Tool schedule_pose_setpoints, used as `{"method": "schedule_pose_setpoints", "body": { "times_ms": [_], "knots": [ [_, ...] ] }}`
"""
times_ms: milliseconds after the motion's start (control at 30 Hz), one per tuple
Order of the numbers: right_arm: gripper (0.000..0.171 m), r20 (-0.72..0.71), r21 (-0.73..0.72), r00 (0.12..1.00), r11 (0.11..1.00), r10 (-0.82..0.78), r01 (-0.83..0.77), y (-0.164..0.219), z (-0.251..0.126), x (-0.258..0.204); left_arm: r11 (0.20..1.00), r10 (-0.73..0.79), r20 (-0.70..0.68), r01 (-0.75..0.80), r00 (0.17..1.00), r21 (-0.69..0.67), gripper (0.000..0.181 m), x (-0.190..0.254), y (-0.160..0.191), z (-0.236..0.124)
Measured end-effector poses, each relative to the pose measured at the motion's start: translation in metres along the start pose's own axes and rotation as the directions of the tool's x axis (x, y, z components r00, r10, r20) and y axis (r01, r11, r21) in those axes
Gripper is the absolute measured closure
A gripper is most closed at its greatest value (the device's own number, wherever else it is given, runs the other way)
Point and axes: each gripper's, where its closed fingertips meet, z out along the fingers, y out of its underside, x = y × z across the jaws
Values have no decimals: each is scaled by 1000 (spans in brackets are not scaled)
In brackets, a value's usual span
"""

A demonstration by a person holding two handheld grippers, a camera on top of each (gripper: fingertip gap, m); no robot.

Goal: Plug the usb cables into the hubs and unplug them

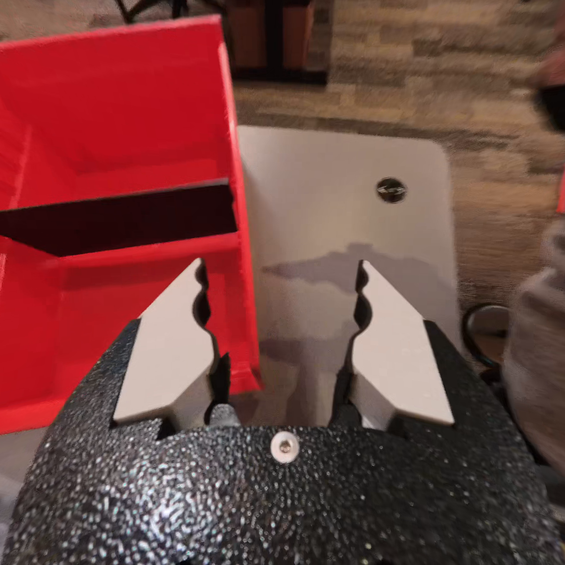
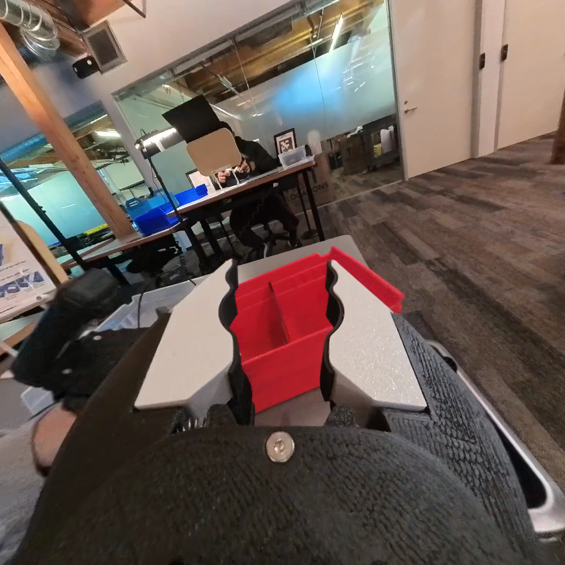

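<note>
While both claws hung over grey table (image 1: 351,214), neither held anything. Left gripper (image 1: 281,269) spread wide, fingers empty, picture blurred. Red bin (image 1: 122,122) sat ahead-left of it, black divider (image 1: 122,217) crossing inside. Right gripper (image 2: 282,270) also parted, nothing between fingers; same red bin (image 2: 284,379) sat straight ahead, framed in gap. USB cables, hubs: could not tell where. Seated person (image 2: 260,195) at far desk (image 2: 260,183) beyond.

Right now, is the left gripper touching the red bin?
Cannot tell. In the left wrist view the open left gripper overlaps the red bin, its left finger crossing it; neither contact nor gap shows.
</note>
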Motion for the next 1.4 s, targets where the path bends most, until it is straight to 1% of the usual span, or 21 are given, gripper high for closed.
{"method": "schedule_pose_setpoints", "body": {
  "times_ms": [33, 100, 133, 200, 233, 333, 400, 433, 467, 500, 567, 633, 700, 733, 833, 867, 933, 1067, 1133, 1200, 1400],
  "knots": [
    [113, 1, -23, 1000, 1000, 5, -5, 5, 4, -1, 999, 15, -23, -14, 1000, 40, 80, 9, -4, -16],
    [108, -23, -99, 1000, 995, 18, -20, 20, 15, -2, 990, 50, -32, -46, 998, 131, 77, 18, -8, -58],
    [105, -49, -154, 998, 988, 25, -33, 31, 20, -2, 984, 56, 7, -57, 998, 170, 78, 13, -6, -82],
    [87, -89, -283, 996, 958, 24, -49, 58, 33, -2, 973, 29, 157, -64, 987, 223, 83, -16, 6, -133],
    [85, -109, -355, 994, 934, 4, -43, 73, 38, -3, 970, -10, 267, -56, 964, 237, 85, -40, 16, -160],
    [73, -152, -528, 982, 849, -114, 17, 111, 50, -3, 968, -163, 570, 19, 805, 250, 95, -117, 66, -241],
    [64, -130, -592, 981, 805, -141, 37, 128, 57, -13, 964, -213, 688, 34, 693, 265, 104, -158, 103, -286],
    [58, -108, -607, 987, 794, -120, 30, 135, 62, -22, 958, -260, 706, 83, 658, 275, 104, -173, 123, -299],
    [47, -92, -625, 991, 781, -99, 20, 142, 65, -30, 945, -322, 692, 170, 646, 280, 99, -183, 144, -304],
    [43, -89, -651, 991, 759, -105, 22, 149, 66, -34, 922, -387, 664, 273, 639, 275, 88, -190, 165, -302],
    [40, -93, -701, 984, 712, -152, 44, 162, 66, -35, 875, -468, 609, 433, 640, 218, 77, -193, 196, -289],
    [39, -105, -730, 973, 680, -206, 65, 171, 68, -33, 884, -445, 578, 439, 684, 161, 83, -189, 204, -274],
    [41, -105, -755, 959, 649, -262, 94, 176, 67, -30, 906, -374, 617, 416, 692, 83, 91, -189, 210, -265],
    [44, -107, -753, 958, 651, -265, 96, 176, 68, -30, 910, -344, 634, 413, 692, 43, 95, -189, 214, -262],
    [77, -93, -775, 946, 619, -309, 126, 176, 60, -21, 883, -316, 669, 467, 673, -54, 107, -188, 228, -256],
    [79, -83, -782, 949, 610, -306, 128, 176, 57, -18, 872, -319, 673, 486, 667, -68, 111, -188, 232, -255],
    [89, -85, -794, 957, 599, -277, 103, 175, 48, -13, 858, -317, 697, 508, 643, -78, 119, -192, 239, -260],
    [108, -141, -800, 948, 596, -285, 61, 161, 26, 13, 840, -335, 715, 539, 613, -68, 151, -197, 252, -277],
    [128, -168, -786, 945, 617, -279, 43, 154, 18, 25, 821, -390, 692, 570, 608, -37, 162, -197, 259, -283],
    [153, -143, -776, 957, 629, -251, 49, 151, 14, 26, 807, -433, 678, 590, 594, -1, 172, -198, 265, -291],
    [156, -46, -785, 946, 597, -322, 165, 152, 11, 26, 814, -451, 674, 579, 585, 42, 176, -188, 286, -319]
  ]
}}
